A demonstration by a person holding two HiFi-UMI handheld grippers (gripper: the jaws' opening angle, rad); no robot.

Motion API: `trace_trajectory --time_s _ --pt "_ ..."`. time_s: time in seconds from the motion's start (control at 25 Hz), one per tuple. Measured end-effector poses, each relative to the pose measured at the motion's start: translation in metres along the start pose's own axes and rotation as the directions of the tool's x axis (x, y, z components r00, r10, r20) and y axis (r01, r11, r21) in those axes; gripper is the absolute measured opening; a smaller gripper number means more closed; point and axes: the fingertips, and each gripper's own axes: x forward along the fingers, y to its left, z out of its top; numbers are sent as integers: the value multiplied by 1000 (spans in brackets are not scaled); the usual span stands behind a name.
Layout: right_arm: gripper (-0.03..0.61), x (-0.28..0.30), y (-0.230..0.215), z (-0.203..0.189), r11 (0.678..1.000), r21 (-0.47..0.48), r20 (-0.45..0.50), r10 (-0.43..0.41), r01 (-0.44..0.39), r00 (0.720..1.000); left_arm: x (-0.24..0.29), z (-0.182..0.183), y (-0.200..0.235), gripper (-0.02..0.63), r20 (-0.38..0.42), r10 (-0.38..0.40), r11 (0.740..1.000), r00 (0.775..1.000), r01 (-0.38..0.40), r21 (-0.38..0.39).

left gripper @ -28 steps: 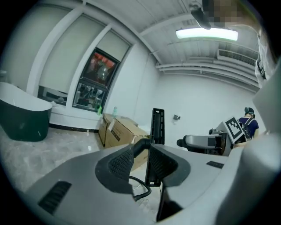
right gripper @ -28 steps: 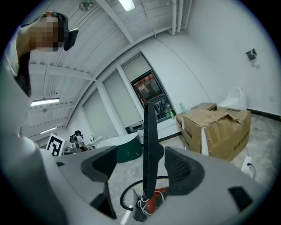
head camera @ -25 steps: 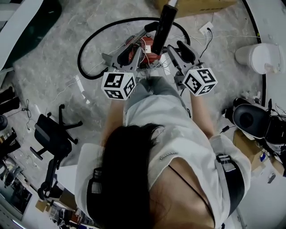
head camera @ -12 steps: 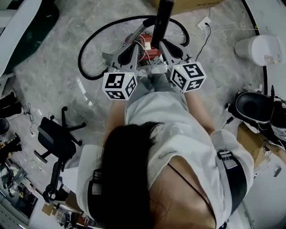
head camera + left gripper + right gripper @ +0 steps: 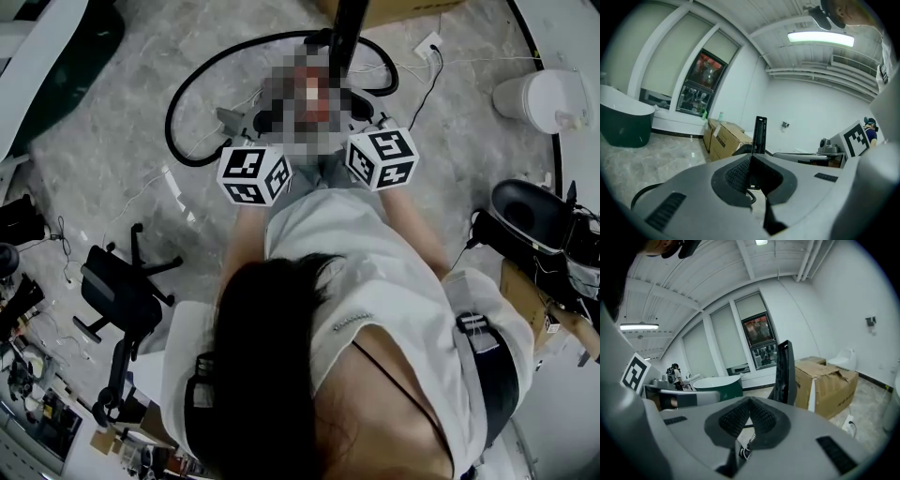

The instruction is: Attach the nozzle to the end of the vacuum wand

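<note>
Head view: vacuum wand (image 5: 345,33) stands upright just ahead of you; no nozzle shows. Left gripper view: your left gripper (image 5: 750,158) has just closed on nothing, wand right behind its tips. Right gripper view: right gripper (image 5: 749,401) likewise, wand beyond, slightly right. Pushing with empty shut jaws may topple the wand.

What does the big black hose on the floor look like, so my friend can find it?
Start at the grey marble floor ahead of the person. The black hose lies there, curled in one wide loop. The cables near it are thin and white; the hose is thick, black and curved.
</note>
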Motion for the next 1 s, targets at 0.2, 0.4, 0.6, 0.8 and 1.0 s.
trace_trajectory --time_s 0.2,0.4,0.6,0.8,1.0 --pt "14 2 6 -4 1000 -10 -9 -4 4 1000 1 5 1 2 5 18 1000 1000 -18 8" --pt "14 4 3 -6 999 -33 -13 -27 27 1000 -1 4 6 2 -1 43 999 999 -43 20" --pt "14 4 7 -5 999 -34 -9 -35 35 999 -4 -2 8 2 -26 62 998 998 -61 20" --pt "14 3 11 -9 999 -40 -15 -32 32 999 -6 -12 14 2 -70 92 995 993 -94 -16" --pt "14 1 11 -17 998 -52 -36 -45 43 998 -10 -16 16 2 -72 108 994 992 -110 -16"
